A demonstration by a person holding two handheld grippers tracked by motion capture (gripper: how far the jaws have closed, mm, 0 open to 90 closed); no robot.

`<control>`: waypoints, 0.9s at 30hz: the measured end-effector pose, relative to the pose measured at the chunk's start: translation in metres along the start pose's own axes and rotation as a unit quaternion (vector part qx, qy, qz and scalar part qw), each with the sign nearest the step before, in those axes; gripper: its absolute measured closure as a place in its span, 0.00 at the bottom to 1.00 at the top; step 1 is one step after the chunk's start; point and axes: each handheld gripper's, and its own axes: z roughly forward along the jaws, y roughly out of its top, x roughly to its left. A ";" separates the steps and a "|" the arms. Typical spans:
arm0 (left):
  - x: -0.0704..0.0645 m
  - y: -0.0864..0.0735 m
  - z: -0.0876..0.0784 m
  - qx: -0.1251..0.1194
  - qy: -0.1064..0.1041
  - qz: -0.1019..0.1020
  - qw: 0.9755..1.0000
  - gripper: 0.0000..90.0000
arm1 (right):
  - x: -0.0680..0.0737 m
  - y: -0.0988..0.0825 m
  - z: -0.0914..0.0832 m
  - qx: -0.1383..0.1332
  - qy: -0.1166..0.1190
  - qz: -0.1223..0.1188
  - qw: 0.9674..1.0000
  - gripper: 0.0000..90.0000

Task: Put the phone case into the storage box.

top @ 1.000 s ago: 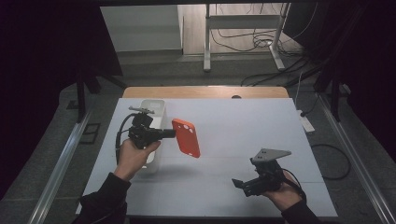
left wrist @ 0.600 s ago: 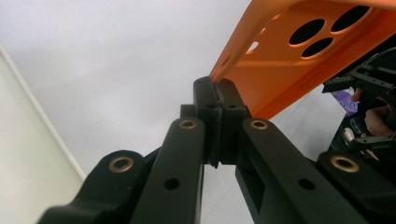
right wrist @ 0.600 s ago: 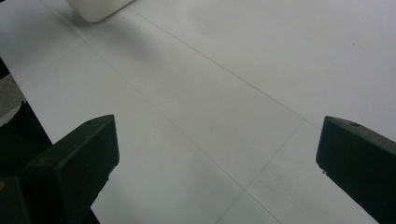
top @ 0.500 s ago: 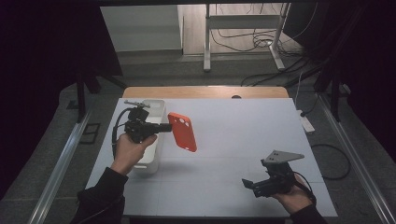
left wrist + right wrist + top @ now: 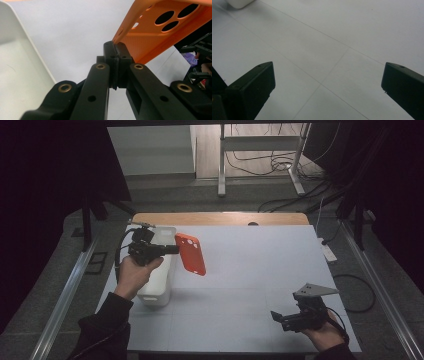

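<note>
White table [image 5: 240,285]: left hand-held gripper [image 5: 172,249] pinches orange phone case [image 5: 190,254] beside white bin [image 5: 159,270]; right hand-held gripper [image 5: 276,316] gapes.

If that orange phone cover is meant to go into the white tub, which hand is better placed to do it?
Probably the left. Its tongs are shut on the orange phone cover, right beside the white tub. The right tongs are open, empty and far off.

A white table [image 5: 280,270] with a wooden far edge [image 5: 215,218] is standing on grey floor [image 5: 60,270]. Beyond it, metal legs of another table [image 5: 221,165] are rising, with cables [image 5: 270,162] lying tangled beneath. Black curtains [image 5: 45,180] are hanging at both sides.
</note>
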 end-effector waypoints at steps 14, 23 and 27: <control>0.012 0.011 -0.013 -0.009 0.016 -0.009 1.000 0.99 | -0.012 -0.014 -0.018 0.012 -0.045 0.019 0.999 0.00; 0.017 0.018 -0.022 -0.013 0.028 -0.011 0.999 0.99 | -0.016 -0.021 -0.027 0.016 -0.063 0.031 0.997 0.00; 0.022 0.022 -0.027 -0.016 0.036 -0.017 0.999 0.99 | -0.016 -0.022 -0.031 0.019 -0.070 0.036 0.997 0.00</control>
